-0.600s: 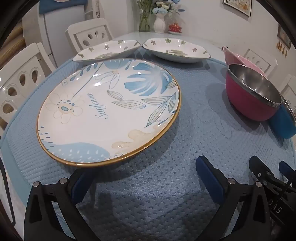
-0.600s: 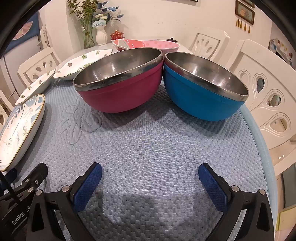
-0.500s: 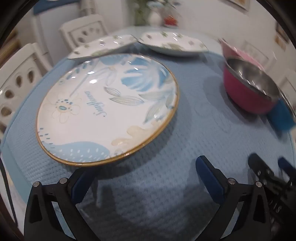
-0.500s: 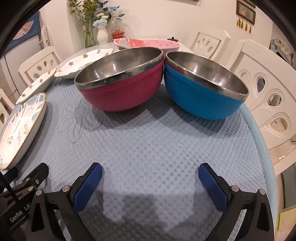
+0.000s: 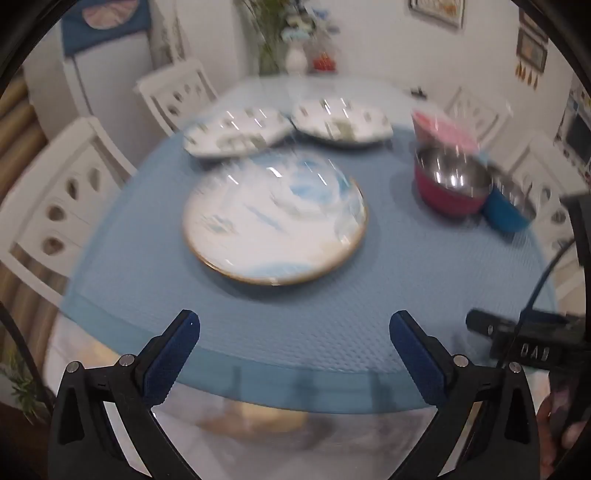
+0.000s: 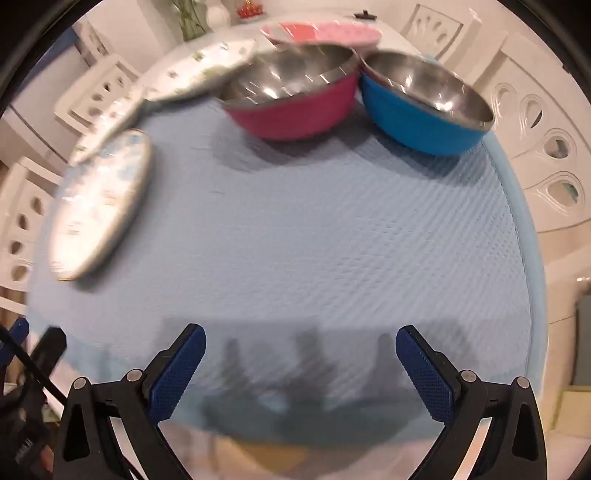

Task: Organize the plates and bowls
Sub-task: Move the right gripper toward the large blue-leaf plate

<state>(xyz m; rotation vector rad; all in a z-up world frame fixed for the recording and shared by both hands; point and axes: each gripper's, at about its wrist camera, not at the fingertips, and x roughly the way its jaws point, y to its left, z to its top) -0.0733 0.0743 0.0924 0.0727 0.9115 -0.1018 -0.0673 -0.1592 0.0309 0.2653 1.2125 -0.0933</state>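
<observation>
A round white plate with blue leaves and a gold rim (image 5: pixel 275 218) (image 6: pixel 98 201) lies on the blue mat. Behind it sit two white floral dishes (image 5: pixel 236 134) (image 5: pixel 341 123) side by side. To the right stand a pink steel-lined bowl (image 5: pixel 448 182) (image 6: pixel 291 98) and a blue steel-lined bowl (image 5: pixel 508 208) (image 6: pixel 424 110), touching each other, with a pale pink bowl (image 5: pixel 445 129) (image 6: pixel 325 33) behind. My left gripper (image 5: pixel 294 343) hangs open over the mat's near edge, nothing between its fingers. My right gripper (image 6: pixel 301 363) is open too, well short of the bowls. Both views are blurred.
The blue mat (image 6: pixel 314 229) covers a round white table ringed by white chairs (image 5: pixel 59 206) (image 6: pixel 535 147). A vase of flowers (image 5: pixel 295 55) and a small red pot stand at the far side. The right tool's body (image 5: pixel 528 343) shows at the lower right.
Both grippers have pulled back and up from the dishes, which now look smaller and farther off. The mat's near edge has come into view. The jaws stay wide apart.
</observation>
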